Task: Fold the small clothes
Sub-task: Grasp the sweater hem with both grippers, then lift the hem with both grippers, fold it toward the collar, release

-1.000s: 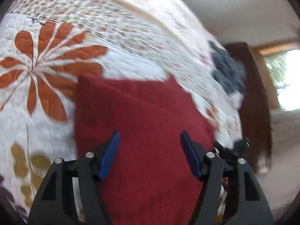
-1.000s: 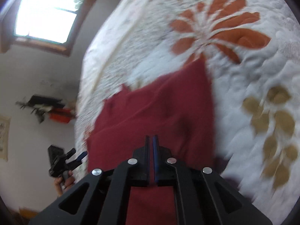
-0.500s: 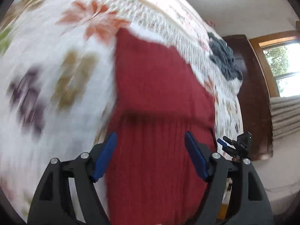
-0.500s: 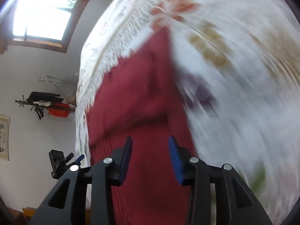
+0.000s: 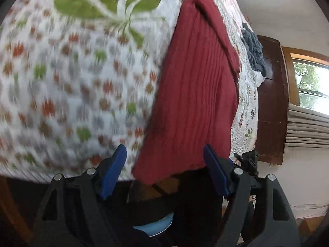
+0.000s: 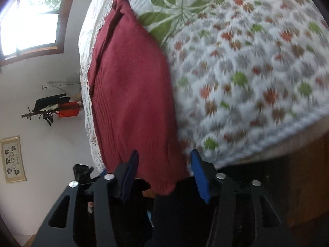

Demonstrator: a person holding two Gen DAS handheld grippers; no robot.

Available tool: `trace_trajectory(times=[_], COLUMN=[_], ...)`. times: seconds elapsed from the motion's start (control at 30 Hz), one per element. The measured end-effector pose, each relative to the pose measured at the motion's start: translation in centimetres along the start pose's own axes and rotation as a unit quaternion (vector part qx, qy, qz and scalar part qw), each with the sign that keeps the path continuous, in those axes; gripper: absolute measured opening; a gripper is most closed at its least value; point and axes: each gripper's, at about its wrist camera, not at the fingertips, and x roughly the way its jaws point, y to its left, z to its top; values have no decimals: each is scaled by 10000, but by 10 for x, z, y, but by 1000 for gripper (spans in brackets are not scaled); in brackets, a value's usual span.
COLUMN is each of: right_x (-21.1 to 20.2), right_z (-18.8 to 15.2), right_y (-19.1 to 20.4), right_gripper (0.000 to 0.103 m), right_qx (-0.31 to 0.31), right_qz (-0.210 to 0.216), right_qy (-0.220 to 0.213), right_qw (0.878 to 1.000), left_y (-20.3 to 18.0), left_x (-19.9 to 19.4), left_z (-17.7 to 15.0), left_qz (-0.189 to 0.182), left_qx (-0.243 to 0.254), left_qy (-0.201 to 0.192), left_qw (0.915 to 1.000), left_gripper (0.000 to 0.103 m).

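Left gripper (image 5: 164,164) wide apart, blue pads (image 5: 114,169) gripping nothing, hovering just off the near edge of the bed. Right gripper (image 6: 163,171) same deal: apart and empty, blue pads (image 6: 199,177) straddling the near hem of the dark red knit sweater (image 6: 131,94) without touching it, as far as can be told.

Sweater (image 5: 197,94) lying flat along the bed, ribbed knit showing, near hem hanging slightly over the edge, a folded layer with a raised seam running along the side nearer the room. Under it, a white quilted floral bedspread (image 5: 67,86) with green leaves and small orange, green and grey flowers, fairly blurred in both views. Further up the bed, a crumpled grey garment (image 5: 254,49), well apart from the sweater. Beyond that, dark wooden door (image 5: 269,103) and a window (image 5: 310,86). From the right wrist view, another window (image 6: 30,20), a framed picture (image 6: 13,159) on the wall and a coat rack (image 6: 51,108) with something red on it.
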Motion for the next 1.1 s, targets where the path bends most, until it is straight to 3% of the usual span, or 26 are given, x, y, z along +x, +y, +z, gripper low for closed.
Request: trace_trajectory(times=[0.13, 0.4, 0.53, 0.7, 0.83, 0.93, 1.03, 1.07, 1.1], right_x=[1, 16, 24, 24, 23, 25, 26, 24, 23], right_z=[-4, -19, -22, -24, -25, -25, -27, -28, -29], right_y=[9, 24, 33, 27, 19, 19, 18, 13, 13], right_gripper=[57, 57, 57, 57, 55, 46, 19, 11, 9], right_qx=[-91, -124, -162, -45, 8, -2, 14, 18, 22], right_qz=[-141, -105, -71, -101, -115, -172, -153, -109, -45], right_qy=[-16, 1, -28, -34, -39, -64, -86, -93, -127], right_qw=[9999, 9999, 9998, 9999, 9999, 9998, 9998, 9999, 9999], left_y=[3, 0, -2, -2, 1, -1, 0, 2, 5], left_x=[9, 27, 34, 44, 42, 41, 38, 35, 32], left_z=[-9, -11, -10, -16, -17, -18, -19, -20, -20], left_qz=[-150, 52, 124, 205, 121, 109, 98, 74, 31], left_qx=[-133, -35, -20, 81, -21, 17, 1, -28, -51], left_qy=[131, 356, 405, 583, 534, 502, 416, 368, 340], left_qw=[9997, 9993, 9991, 9981, 9985, 9987, 9991, 9993, 9994], left_gripper=[78, 78, 56, 55, 37, 27, 8, 8, 6])
